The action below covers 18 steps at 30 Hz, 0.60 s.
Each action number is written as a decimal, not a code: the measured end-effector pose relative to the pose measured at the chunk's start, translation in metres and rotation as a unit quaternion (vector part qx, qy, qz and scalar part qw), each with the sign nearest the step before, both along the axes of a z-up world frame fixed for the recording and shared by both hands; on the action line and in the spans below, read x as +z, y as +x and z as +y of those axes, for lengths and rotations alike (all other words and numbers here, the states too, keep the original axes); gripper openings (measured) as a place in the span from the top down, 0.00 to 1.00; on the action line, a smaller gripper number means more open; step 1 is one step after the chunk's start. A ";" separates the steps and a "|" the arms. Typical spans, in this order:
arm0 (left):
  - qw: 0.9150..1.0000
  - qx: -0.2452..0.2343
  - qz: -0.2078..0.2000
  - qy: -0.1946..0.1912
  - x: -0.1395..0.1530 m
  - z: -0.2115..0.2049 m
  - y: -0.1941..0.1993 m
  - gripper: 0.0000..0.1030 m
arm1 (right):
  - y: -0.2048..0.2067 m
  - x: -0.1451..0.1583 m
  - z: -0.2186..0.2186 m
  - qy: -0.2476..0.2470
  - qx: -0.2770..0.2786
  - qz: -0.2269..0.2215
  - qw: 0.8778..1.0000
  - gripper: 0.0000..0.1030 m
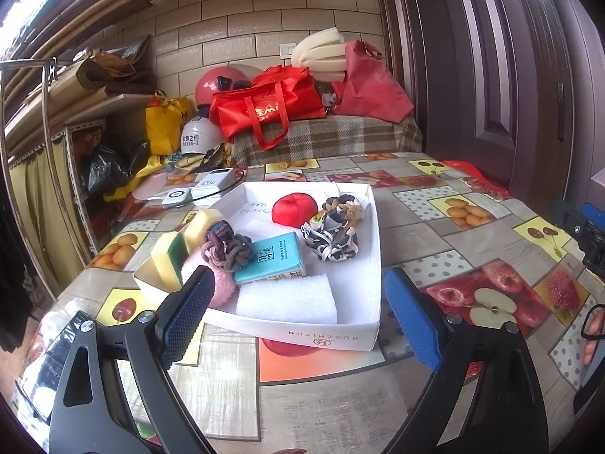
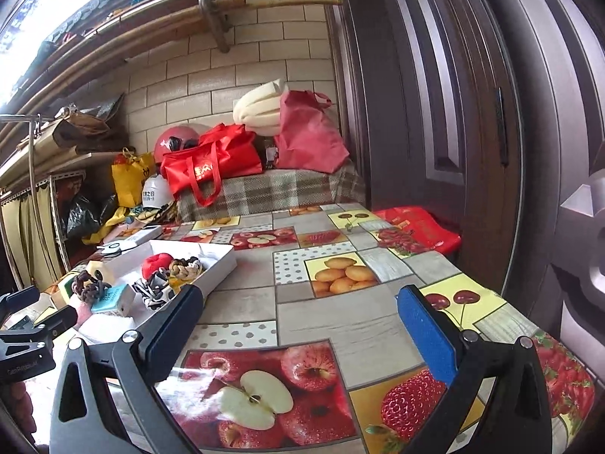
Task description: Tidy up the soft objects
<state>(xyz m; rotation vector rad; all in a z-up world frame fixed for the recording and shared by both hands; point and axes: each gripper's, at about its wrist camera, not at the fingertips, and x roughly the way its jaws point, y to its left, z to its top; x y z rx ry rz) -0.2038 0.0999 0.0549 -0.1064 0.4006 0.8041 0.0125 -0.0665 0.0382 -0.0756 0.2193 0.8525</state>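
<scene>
Nearest our lenses, we are holding both tongs spread wide, gripping nothing. Our left gripper (image 1: 295,295) is hovering over the near edge of the white cardboard box (image 1: 372,261); our right gripper (image 2: 298,317) is hovering above the glossy fruit-print tablecloth (image 2: 340,314), just beside the box (image 2: 223,263). Inside the box we are seeing a white foam block (image 1: 287,302), pink fluffy pad (image 1: 223,287), teal packet (image 1: 270,257), knotted brown ball (image 1: 227,246), yellow-green sponges (image 1: 170,259), red cushion (image 1: 295,208) and patterned scrunchies (image 1: 332,242).
</scene>
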 end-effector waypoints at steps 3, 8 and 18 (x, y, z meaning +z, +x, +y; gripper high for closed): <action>1.000 0.000 0.000 -0.005 0.000 0.002 0.000 0.11 | -0.003 -0.001 0.000 -0.002 -0.002 -0.004 1.000 0.00; 1.000 -0.001 0.000 -0.006 0.000 0.003 0.000 0.11 | -0.010 0.000 -0.001 -0.004 -0.001 -0.021 1.000 0.00; 1.000 0.025 0.004 0.000 0.001 0.003 -0.001 0.11 | -0.008 0.001 -0.001 0.001 0.003 -0.017 1.000 0.00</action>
